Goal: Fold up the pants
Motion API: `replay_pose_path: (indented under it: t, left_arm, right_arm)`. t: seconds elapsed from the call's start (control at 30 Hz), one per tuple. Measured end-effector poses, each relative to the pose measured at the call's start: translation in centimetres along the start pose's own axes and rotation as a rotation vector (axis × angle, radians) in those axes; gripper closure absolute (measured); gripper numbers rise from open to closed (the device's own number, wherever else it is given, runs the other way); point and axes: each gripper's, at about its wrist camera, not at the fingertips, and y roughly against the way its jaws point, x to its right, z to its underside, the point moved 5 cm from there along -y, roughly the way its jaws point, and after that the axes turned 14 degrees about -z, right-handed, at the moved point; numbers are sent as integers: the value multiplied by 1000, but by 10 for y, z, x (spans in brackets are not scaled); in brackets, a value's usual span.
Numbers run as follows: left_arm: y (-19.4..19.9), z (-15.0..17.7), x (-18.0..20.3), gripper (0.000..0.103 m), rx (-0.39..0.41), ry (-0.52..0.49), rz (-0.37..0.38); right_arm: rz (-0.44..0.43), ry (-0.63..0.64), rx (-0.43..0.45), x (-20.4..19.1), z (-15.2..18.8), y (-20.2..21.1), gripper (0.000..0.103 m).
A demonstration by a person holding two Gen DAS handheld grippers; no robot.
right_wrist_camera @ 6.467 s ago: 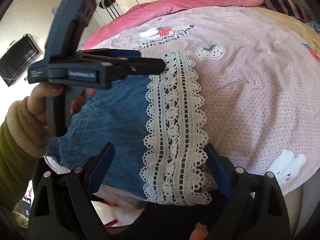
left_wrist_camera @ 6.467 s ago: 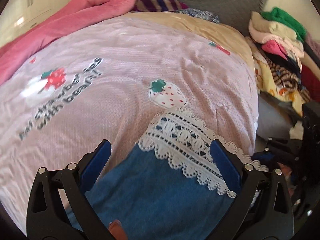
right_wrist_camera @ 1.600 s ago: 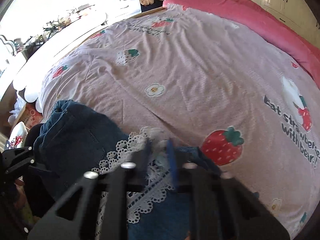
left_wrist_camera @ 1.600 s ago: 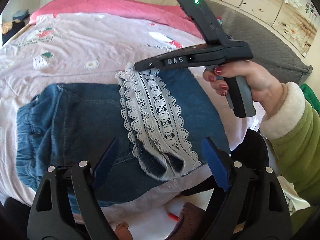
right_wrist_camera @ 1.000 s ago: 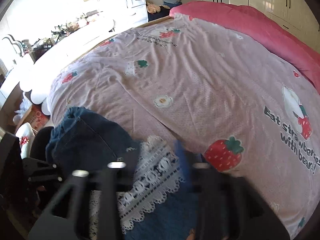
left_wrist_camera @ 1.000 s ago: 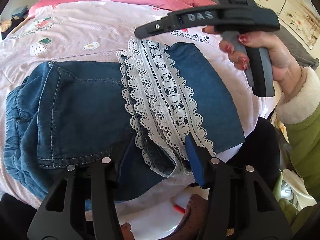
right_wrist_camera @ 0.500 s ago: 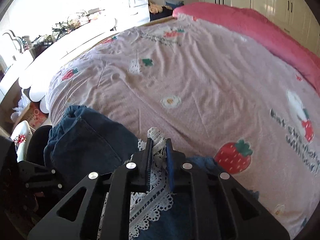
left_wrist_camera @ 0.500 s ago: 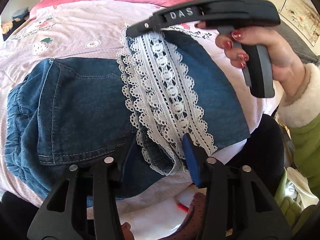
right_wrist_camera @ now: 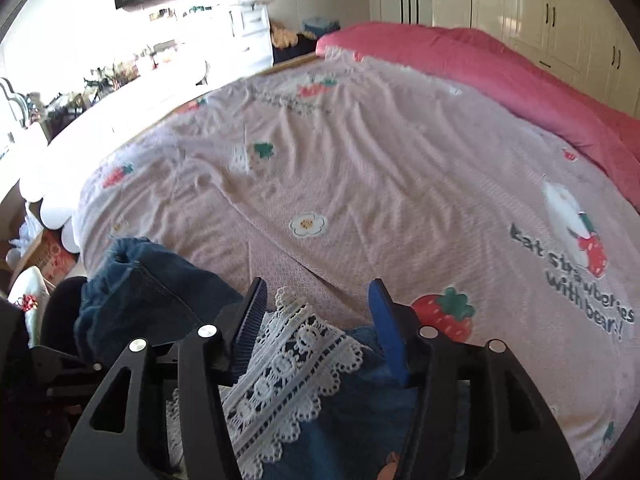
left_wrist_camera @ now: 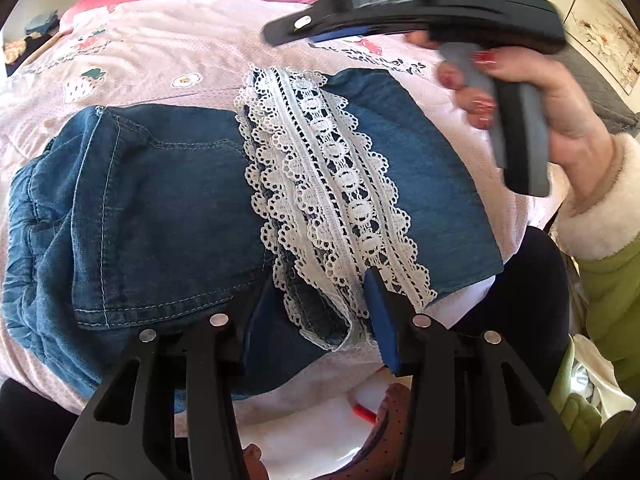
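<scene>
Pants [left_wrist_camera: 160,208] folded, lying flat at near edge of bed [right_wrist_camera: 360,184], lace hem [left_wrist_camera: 336,192] doubled back over the denim. Left claw [left_wrist_camera: 312,308] at the near end of the lace fold, fingers apart with cloth between them, not clamped tight. Right claw [right_wrist_camera: 316,312] released, spread wide, hovering above the far end of the lace [right_wrist_camera: 288,364]. Pink blanket [right_wrist_camera: 500,76] along far side.
</scene>
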Motion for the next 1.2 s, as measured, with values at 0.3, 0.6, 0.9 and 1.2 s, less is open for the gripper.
replay_pose_path:
  t: [0.3, 0.6, 0.9, 1.2]
  left_arm:
    - [4, 9, 2, 71, -7, -3, 6]
    - [8, 16, -6, 75, -15, 16, 2]
    - [25, 21, -14, 75, 15, 33, -33]
    - [66, 14, -49, 46, 102, 124, -127]
  right_arm:
    - [22, -13, -109, -9, 57, -4, 47]
    - [45, -112, -95, 9, 79, -16, 42]
    - [12, -147, -47, -2, 70, -2, 33]
    - [-56, -127, 49, -36, 49, 29, 23]
